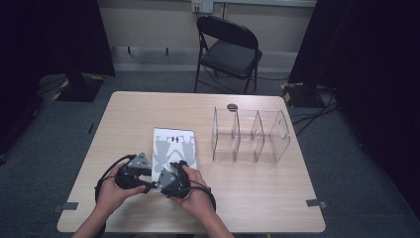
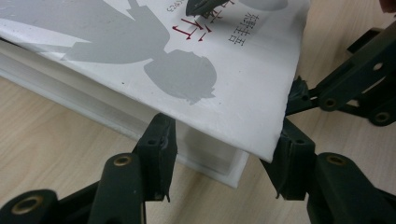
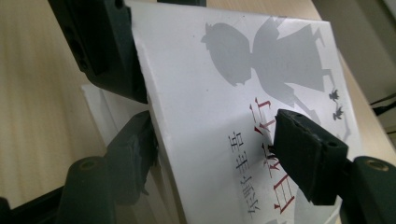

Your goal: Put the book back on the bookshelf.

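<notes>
The white book [image 1: 174,148] lies flat on the table [image 1: 124,119], left of the clear divider rack [image 1: 250,135], its long axis running away from the person. Both grippers meet at its near edge: the left gripper [image 2: 224,154] straddles the lifted cover corner half-wide, seemingly without pinching; the right gripper [image 3: 210,154] brackets the cover, apparently not yet clamped.
</notes>
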A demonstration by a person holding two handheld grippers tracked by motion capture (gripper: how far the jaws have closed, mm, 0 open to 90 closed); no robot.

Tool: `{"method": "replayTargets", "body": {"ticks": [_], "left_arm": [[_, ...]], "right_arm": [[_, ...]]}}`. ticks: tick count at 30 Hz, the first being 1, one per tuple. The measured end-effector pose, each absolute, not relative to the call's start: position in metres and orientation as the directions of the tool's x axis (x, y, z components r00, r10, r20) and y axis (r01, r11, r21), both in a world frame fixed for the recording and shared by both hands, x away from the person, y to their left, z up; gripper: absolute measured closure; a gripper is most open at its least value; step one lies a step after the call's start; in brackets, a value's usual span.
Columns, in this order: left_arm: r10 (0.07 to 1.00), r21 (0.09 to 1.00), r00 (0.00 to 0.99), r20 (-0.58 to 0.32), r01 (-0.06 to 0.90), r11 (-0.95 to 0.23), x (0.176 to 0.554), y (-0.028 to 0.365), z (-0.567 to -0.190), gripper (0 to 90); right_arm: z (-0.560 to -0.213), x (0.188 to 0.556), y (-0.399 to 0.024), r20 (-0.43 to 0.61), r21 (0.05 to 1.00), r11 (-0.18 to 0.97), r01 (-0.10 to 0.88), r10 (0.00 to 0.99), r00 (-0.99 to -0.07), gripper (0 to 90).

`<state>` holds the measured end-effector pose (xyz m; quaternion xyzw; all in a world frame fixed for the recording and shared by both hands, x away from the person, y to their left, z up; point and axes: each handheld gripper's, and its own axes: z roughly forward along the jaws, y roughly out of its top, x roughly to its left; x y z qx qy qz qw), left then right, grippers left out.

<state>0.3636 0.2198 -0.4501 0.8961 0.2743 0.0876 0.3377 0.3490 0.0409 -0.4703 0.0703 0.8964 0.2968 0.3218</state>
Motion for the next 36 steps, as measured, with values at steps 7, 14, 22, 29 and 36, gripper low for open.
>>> {"method": "replayTargets", "body": {"ticks": [7, 14, 22, 29, 36], "left_arm": [[0.542, 0.655, 0.840, -0.017, 0.418, -0.629, 0.363, 0.220, -0.449, 48.2], [0.549, 0.684, 0.834, 0.047, 0.374, -0.627, 0.357, 0.237, -0.444, 30.5], [0.563, 0.607, 0.822, 0.083, 0.407, -0.683, 0.363, 0.252, -0.468, 22.7], [0.575, 0.608, 0.815, 0.066, 0.424, -0.671, 0.365, 0.253, -0.476, 21.6], [0.571, 0.599, 0.819, 0.057, 0.429, -0.675, 0.366, 0.255, -0.478, 20.8]], "right_arm": [[-0.474, 0.349, 0.035, -0.541, 0.615, 0.784, -0.083, 0.343, -0.768, 37.2], [-0.460, 0.348, 0.031, -0.525, 0.633, 0.772, -0.060, 0.371, -0.766, 47.2], [-0.438, 0.352, 0.020, -0.497, 0.646, 0.763, -0.012, 0.408, -0.766, 54.8], [-0.424, 0.355, 0.015, -0.479, 0.657, 0.754, 0.019, 0.436, -0.762, 58.2], [-0.409, 0.360, 0.007, -0.465, 0.662, 0.749, 0.045, 0.457, -0.758, 61.6]]}}
